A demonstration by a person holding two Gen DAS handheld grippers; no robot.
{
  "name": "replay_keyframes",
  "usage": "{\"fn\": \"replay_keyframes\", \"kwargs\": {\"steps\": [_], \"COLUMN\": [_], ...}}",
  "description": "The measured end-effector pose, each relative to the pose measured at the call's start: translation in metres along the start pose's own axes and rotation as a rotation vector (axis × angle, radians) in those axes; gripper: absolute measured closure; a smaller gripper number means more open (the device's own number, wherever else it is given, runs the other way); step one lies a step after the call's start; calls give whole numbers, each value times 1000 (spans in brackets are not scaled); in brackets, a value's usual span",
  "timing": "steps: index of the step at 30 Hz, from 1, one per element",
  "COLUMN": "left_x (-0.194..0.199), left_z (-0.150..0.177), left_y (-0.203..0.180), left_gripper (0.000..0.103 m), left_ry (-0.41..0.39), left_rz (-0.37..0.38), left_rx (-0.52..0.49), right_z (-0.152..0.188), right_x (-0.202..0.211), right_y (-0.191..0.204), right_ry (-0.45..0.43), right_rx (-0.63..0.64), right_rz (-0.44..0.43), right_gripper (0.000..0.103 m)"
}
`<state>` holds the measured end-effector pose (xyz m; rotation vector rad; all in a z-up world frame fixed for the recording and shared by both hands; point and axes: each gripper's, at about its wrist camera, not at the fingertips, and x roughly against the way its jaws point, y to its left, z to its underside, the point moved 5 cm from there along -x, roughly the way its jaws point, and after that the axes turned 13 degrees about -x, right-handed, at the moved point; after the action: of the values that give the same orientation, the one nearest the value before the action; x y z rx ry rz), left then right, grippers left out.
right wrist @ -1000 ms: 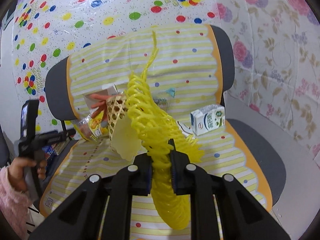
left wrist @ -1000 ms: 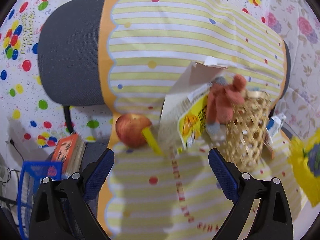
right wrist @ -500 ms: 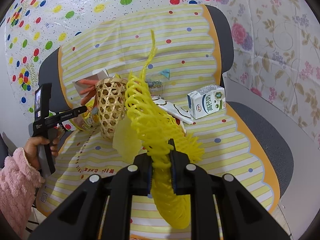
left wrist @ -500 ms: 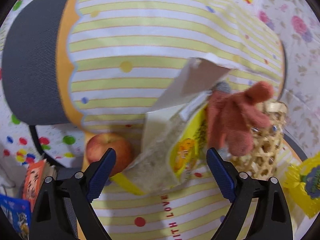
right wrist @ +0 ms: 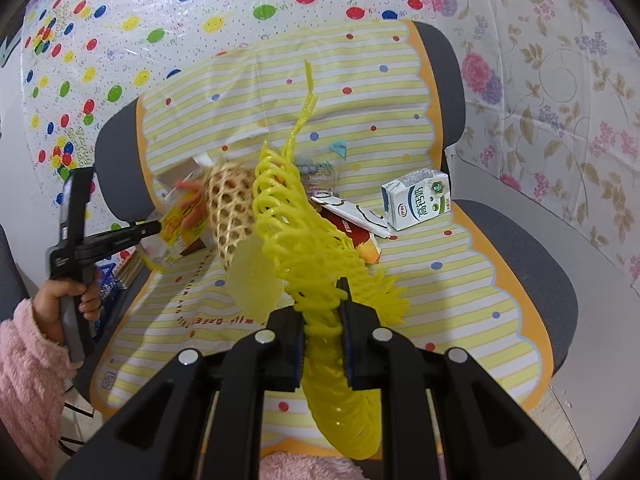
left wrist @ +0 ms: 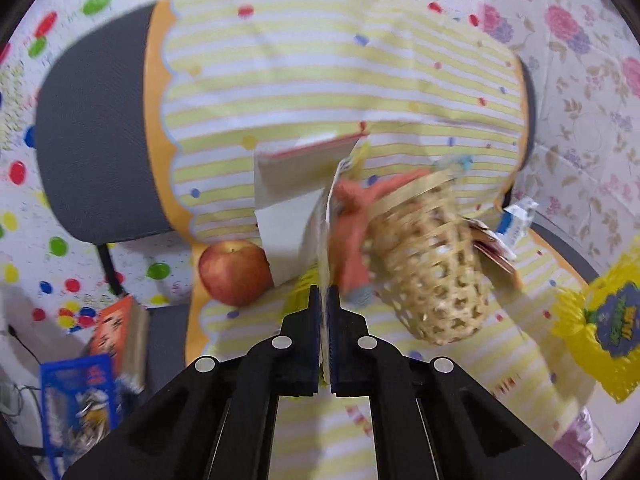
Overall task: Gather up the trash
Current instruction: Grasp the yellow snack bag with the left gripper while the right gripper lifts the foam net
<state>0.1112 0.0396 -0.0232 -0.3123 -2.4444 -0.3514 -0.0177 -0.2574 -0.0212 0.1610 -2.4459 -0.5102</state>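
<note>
My left gripper (left wrist: 325, 300) is shut on the edge of a yellow-and-clear snack wrapper (left wrist: 326, 216), seen edge-on; the wrapper also shows in the right wrist view (right wrist: 174, 232). Beside it a woven basket (left wrist: 432, 264) lies tilted on the striped chair cover, with an orange knitted glove (left wrist: 354, 232) against its mouth. My right gripper (right wrist: 323, 300) is shut on a yellow foam fruit net (right wrist: 308, 240) and holds it above the seat. The net shows at the right of the left wrist view (left wrist: 600, 320). The left gripper shows in the right wrist view (right wrist: 154, 227).
A red apple (left wrist: 234, 272) and a cardboard box (left wrist: 296, 184) sit at the seat's back left. A milk carton (right wrist: 416, 204) and flat wrappers (right wrist: 352, 216) lie at the back right. Books (left wrist: 116, 336) lie beside the chair, low on the left.
My left gripper has closed on the snack wrapper, which now stands edge-on between the fingers. The basket has tipped to a slant. My right gripper has kept the net and drawn back slightly.
</note>
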Motion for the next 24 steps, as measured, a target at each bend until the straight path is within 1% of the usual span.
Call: {"fn": "replay_keyframes", "kwargs": {"steps": [2, 4, 7, 11, 16, 18, 20, 24], "left_x": [21, 51, 81, 117, 156, 172, 182, 184], "left_z": [0, -1, 0, 7, 7, 7, 9, 18], "left_y": [-4, -11, -14, -20, -21, -28, -39, -79], "left_gripper": [99, 99, 99, 99, 99, 99, 99, 99], "left_ry": [-32, -89, -144, -193, -261, -288, -298, -290], "left_rz": [-8, -17, -7, -43, -64, -41, -20, 56], "left_rx": [-4, -12, -9, -15, 0, 4, -7, -38], "right_z": [2, 7, 12, 16, 20, 22, 23, 27], "right_x": [9, 17, 25, 35, 47, 53, 59, 75], "right_y": [3, 6, 9, 6, 0, -3, -3, -8], "right_ry": [-8, -14, -20, -25, -33, -35, -40, -53], "right_rx": [-2, 3, 11, 2, -24, -34, -38, -46], "right_rz": [-9, -17, -14, -10, -7, -12, -19, -8], "right_gripper": [89, 89, 89, 89, 89, 89, 89, 89]}}
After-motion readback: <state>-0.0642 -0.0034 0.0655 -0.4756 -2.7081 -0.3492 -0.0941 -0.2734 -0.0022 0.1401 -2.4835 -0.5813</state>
